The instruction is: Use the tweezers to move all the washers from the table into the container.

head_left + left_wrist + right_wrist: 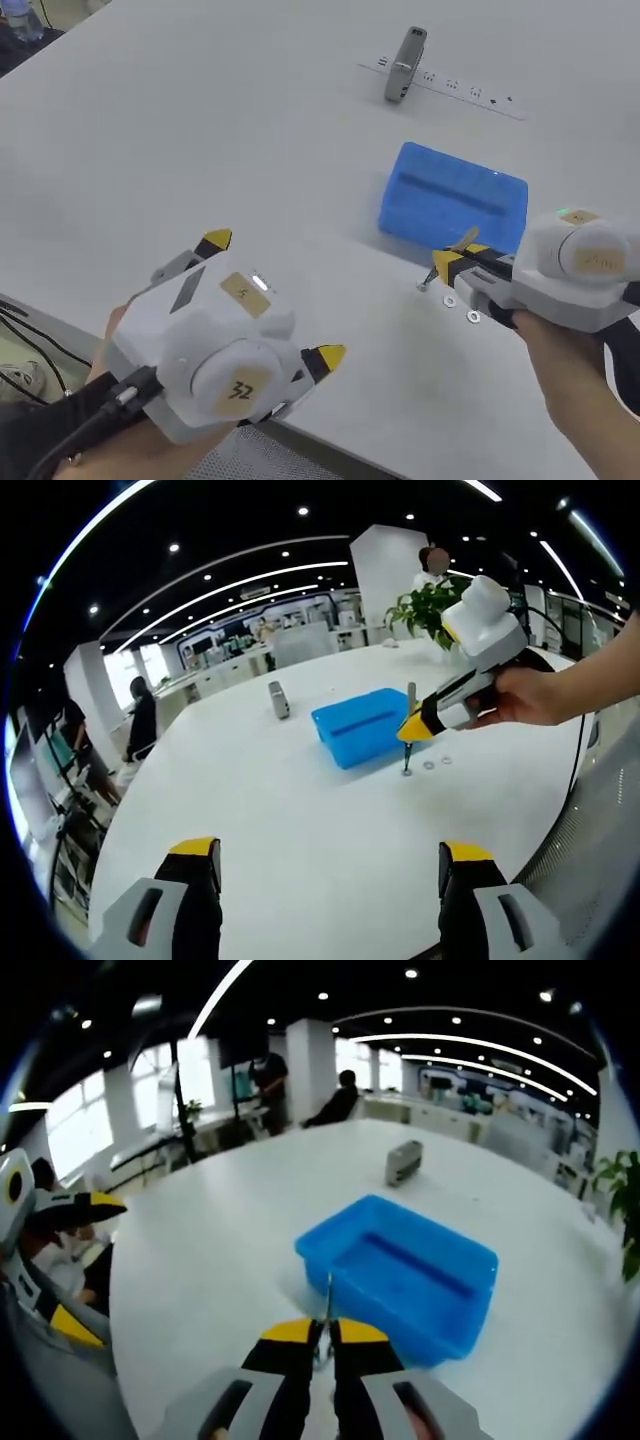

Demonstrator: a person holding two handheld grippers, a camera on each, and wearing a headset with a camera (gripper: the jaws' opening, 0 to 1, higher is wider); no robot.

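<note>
Right gripper (447, 264) has its jaws pinched nearly closed on the tweezers (430, 280), gripping them mid-length. The back end sticks up behind the jaws and the tip points down to the table (300, 150). In the left gripper view the tweezers' long axis looks close to upright, leaning slightly. Left gripper (272, 298) has its jaws spread wide and holds nothing, parked near the table's front edge, well apart from the work. One washer (450, 300) lies flat on the table just beside the tweezers tip, on the person's side of it and a bit to the right. A second washer (473, 317) lies just past that, further right and nearer the person. Can't tell whether the tip already has something small in it or under it, too tiny. Blue container (455, 200) sits just beyond the tip, its long side running across in front of the right gripper and its open top facing up. Can't make out any washers inside it. Key relation: the washers are on the near-right side of the tip and the container on the far side, so the pick is probably a short pull-back toward the person, then a short carry forward over the near wall. The right hand is plainly the closer one. Power strip (450, 85) at the far side, not involved.
</note>
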